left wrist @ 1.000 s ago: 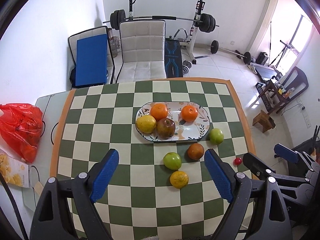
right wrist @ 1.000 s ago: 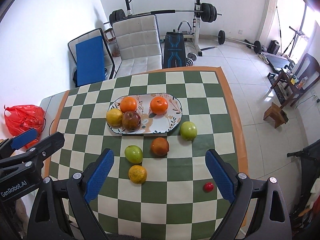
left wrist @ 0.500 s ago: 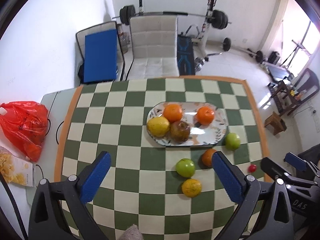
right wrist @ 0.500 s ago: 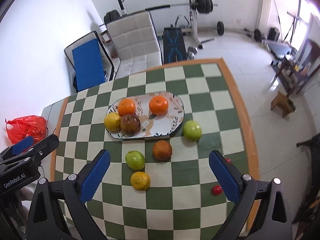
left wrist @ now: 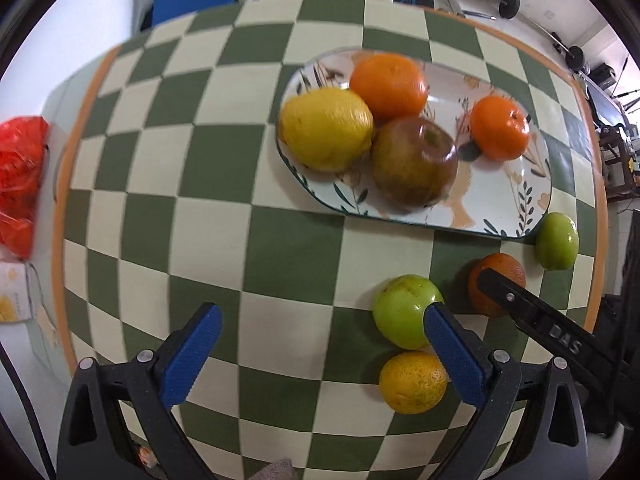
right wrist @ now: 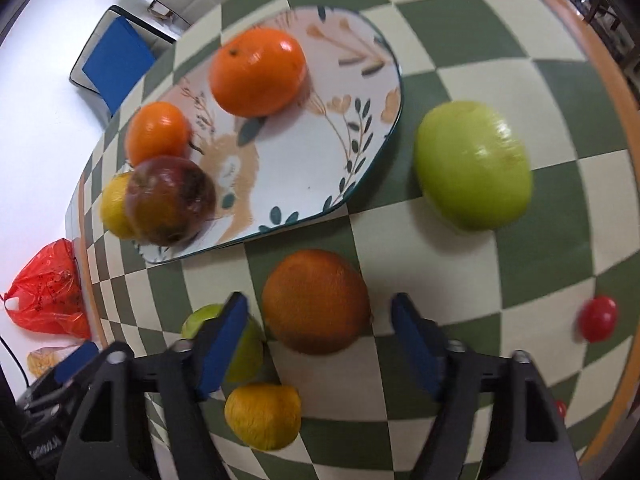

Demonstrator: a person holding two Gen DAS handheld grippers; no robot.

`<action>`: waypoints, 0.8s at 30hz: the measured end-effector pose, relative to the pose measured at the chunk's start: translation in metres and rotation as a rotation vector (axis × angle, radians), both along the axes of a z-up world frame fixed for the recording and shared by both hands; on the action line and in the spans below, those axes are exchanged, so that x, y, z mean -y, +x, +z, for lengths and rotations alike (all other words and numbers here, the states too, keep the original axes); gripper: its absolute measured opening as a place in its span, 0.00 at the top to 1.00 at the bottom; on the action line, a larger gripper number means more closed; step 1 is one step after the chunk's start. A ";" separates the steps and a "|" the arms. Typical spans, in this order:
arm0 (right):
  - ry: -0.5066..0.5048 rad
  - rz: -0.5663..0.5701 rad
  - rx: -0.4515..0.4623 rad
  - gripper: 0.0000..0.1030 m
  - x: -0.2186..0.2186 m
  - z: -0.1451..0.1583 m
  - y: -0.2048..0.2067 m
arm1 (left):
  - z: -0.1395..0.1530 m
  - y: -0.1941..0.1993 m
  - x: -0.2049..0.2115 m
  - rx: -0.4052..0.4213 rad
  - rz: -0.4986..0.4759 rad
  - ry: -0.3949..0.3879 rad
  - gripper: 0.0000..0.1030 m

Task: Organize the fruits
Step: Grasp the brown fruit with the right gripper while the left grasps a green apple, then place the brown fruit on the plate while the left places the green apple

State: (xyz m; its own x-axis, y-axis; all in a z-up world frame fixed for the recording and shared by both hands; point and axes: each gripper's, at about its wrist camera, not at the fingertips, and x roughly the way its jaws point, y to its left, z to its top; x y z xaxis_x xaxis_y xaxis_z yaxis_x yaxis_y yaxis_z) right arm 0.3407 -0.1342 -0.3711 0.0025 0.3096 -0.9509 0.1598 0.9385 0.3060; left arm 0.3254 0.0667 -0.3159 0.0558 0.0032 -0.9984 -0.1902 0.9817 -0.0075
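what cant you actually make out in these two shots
- Green fruit, right wrist view: mostly hidden behind the right gripper's blue pad.
- Lemon, right wrist view: largely covered by the dark apple.
- Dull orange, left wrist view: partly blocked by a black finger of the right gripper.
- Whether the right jaws touch the dull orange: motion blur, cannot tell.
- Red bag contents: cut off by the frame edge.
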 end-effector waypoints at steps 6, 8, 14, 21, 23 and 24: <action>-0.042 0.033 -0.008 0.42 0.019 0.005 -0.019 | -0.027 0.004 0.015 -0.079 0.001 -0.111 0.00; -0.070 0.047 -0.013 0.43 0.027 0.008 -0.032 | -0.038 0.007 0.024 -0.104 -0.019 -0.137 0.00; -0.056 0.037 -0.014 0.43 0.035 0.005 -0.044 | -0.068 0.009 0.055 -0.154 -0.109 -0.161 0.46; -0.018 0.033 -0.039 0.43 0.035 -0.010 -0.040 | -0.063 -0.006 0.061 -0.133 -0.112 -0.127 0.46; -0.026 0.044 -0.028 0.43 0.031 -0.010 -0.041 | -0.056 -0.011 0.059 -0.133 -0.106 -0.135 0.46; -0.025 0.040 -0.025 0.43 0.031 -0.009 -0.042 | -0.052 -0.010 0.055 -0.125 -0.105 -0.138 0.46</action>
